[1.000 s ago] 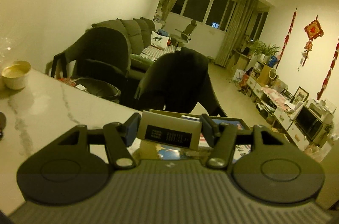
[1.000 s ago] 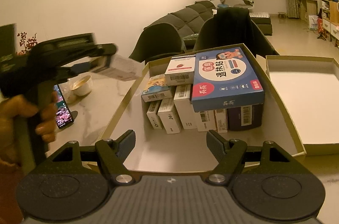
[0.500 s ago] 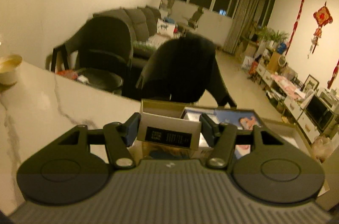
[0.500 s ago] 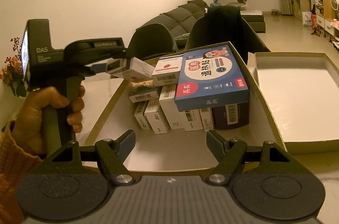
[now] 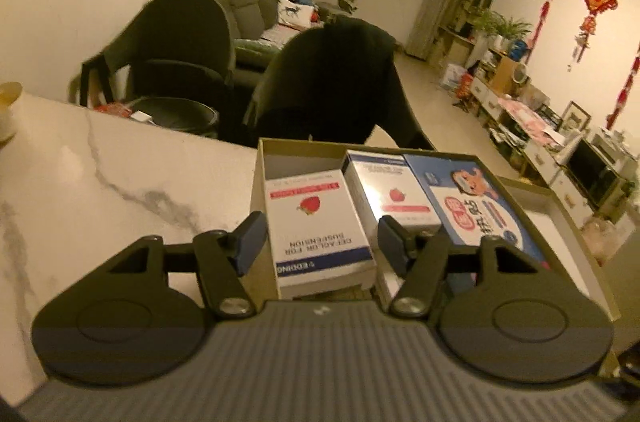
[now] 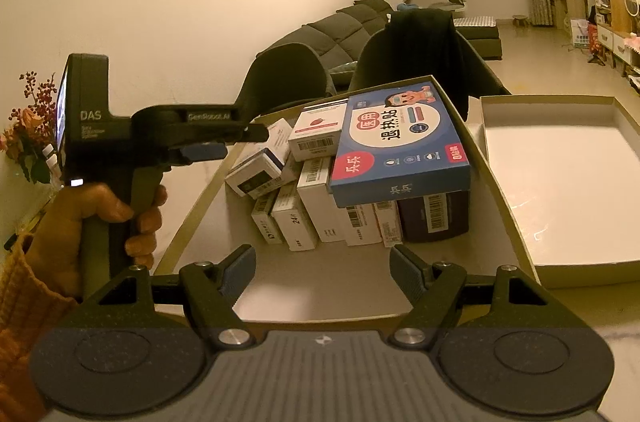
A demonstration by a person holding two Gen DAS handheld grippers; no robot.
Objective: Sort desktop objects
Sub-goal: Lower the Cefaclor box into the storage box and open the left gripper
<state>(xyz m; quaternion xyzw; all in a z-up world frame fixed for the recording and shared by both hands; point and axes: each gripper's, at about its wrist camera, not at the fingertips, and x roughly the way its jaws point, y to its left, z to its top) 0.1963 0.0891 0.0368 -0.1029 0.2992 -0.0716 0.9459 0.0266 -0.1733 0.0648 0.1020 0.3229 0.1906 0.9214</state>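
Over the tray's point(image 5: 560, 200) left end, the left gripper point(image 5: 316, 242) has just been opening; a white strawberry box point(image 5: 318, 230) sits btwn its spread pads, small gaps on both sides, resting atop other boxes next to a 2nd strawberry box point(image 5: 390, 188) and the blue carton point(image 6: 404, 142). Right gripper point(image 6: 322, 272) hangs spread w/ nothing in it at the tray's near edge, beside an empty lid point(image 6: 560, 178).
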